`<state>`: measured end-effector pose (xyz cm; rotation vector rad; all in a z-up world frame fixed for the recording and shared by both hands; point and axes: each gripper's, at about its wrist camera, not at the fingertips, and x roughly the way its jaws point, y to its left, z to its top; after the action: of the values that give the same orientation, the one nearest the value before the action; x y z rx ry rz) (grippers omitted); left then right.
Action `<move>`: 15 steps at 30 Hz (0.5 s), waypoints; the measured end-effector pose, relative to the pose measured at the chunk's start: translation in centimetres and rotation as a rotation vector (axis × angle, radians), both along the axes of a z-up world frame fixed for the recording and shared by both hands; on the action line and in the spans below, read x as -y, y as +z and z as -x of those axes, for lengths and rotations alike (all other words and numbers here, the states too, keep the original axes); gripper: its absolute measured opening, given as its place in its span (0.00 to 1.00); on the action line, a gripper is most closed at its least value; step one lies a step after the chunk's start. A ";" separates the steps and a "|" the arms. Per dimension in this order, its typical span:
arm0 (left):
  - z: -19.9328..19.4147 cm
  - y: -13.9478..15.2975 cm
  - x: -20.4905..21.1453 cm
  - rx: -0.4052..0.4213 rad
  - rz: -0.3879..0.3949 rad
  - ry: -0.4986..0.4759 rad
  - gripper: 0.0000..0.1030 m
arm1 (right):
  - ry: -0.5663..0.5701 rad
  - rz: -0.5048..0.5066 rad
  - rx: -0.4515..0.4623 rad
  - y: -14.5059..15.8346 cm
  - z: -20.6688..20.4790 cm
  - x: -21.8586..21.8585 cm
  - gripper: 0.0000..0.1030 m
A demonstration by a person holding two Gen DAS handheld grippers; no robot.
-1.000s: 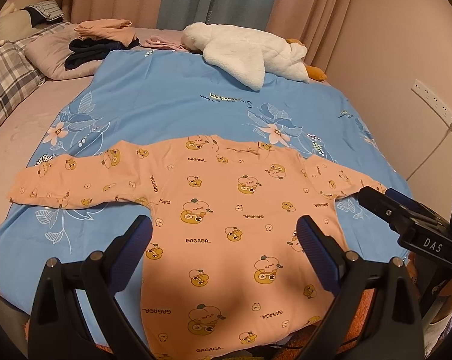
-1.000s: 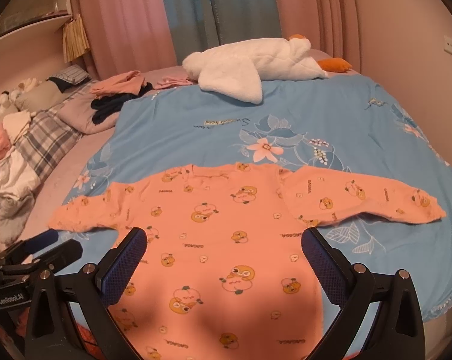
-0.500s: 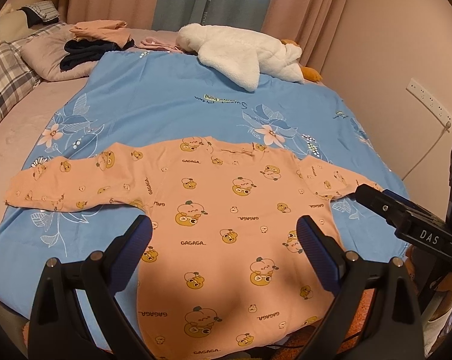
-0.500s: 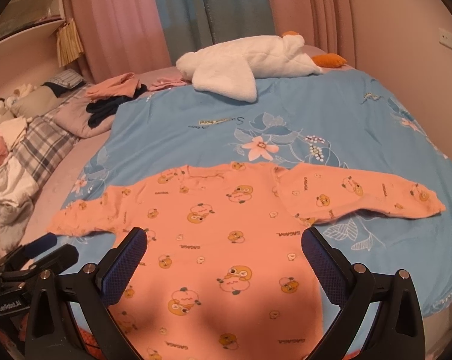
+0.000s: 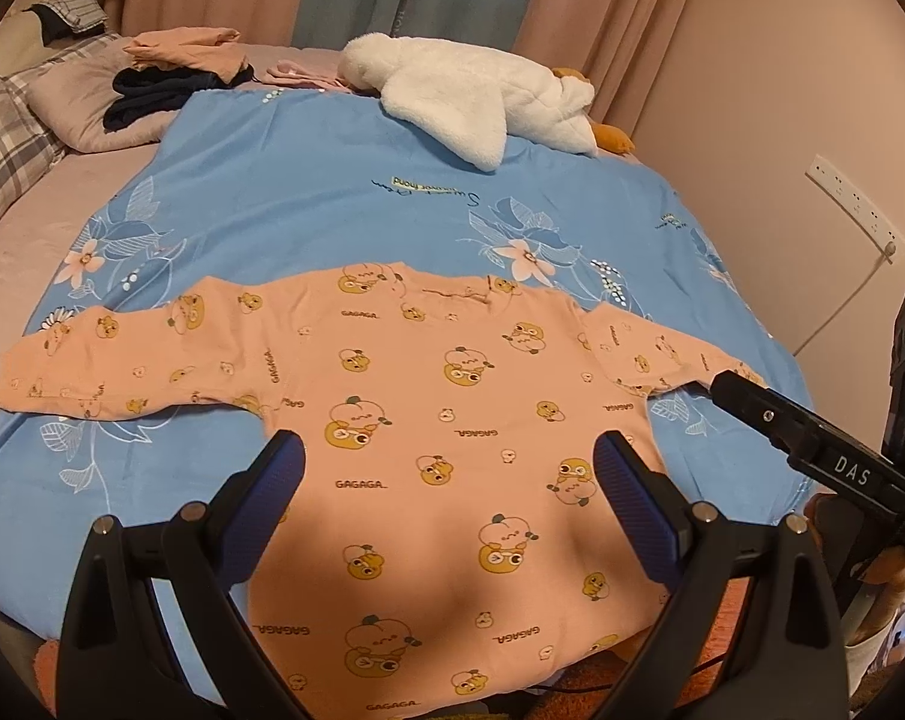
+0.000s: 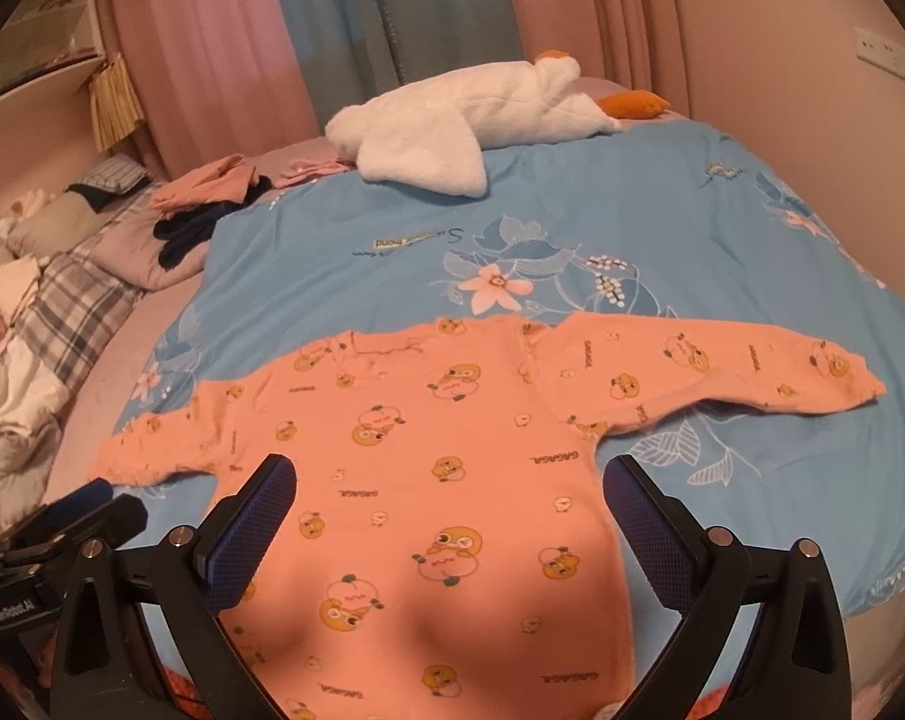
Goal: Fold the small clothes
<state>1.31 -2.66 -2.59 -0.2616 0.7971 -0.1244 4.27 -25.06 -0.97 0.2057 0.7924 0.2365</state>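
You are at the near edge of a bed covered by a blue flowered sheet (image 5: 344,204), with pink and blue-grey curtains (image 6: 308,36) behind its far edge and a plain wall on the right side.

On the far part of the bed lies a white plush goose (image 5: 470,90), its orange beak toward the right edge. At the far left corner a pile of folded clothes (image 5: 176,69), pink on top of dark, sits on a pillow (image 5: 86,114), and a checked blanket (image 6: 74,306) runs along the left edge. None of these touches the garment, and nothing lies between your grippers and it.

The orange shirt (image 5: 428,420) is spread flat in the near middle of the sheet, neck toward the far edge, both sleeves stretched out to the sides, its hem at the near edge.

Your left gripper (image 5: 449,471) hangs above the lower body of the shirt with its jaws wide apart and nothing between them. Your right gripper (image 6: 449,495) is the same: wide apart, holding nothing, above the shirt.

The left wrist view shows the wall socket strip (image 5: 854,207) with a cable; the right gripper covers the end of the right sleeve there. The right wrist view shows that sleeve complete, and also more bedding at the left edge.
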 end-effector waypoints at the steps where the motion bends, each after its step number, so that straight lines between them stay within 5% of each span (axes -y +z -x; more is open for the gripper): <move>1: -0.2 -0.1 0.2 -0.002 0.002 -0.007 0.94 | -0.007 -0.005 -0.002 -0.1 0.0 0.3 0.99; 15: -3.4 -2.3 2.9 -0.090 0.038 -0.057 0.93 | -0.142 -0.084 -0.046 -1.9 -0.7 5.9 0.99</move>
<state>4.71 -5.53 -4.88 -0.2819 0.8928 -0.1830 4.95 -30.96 -2.89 0.3467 0.8102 0.1310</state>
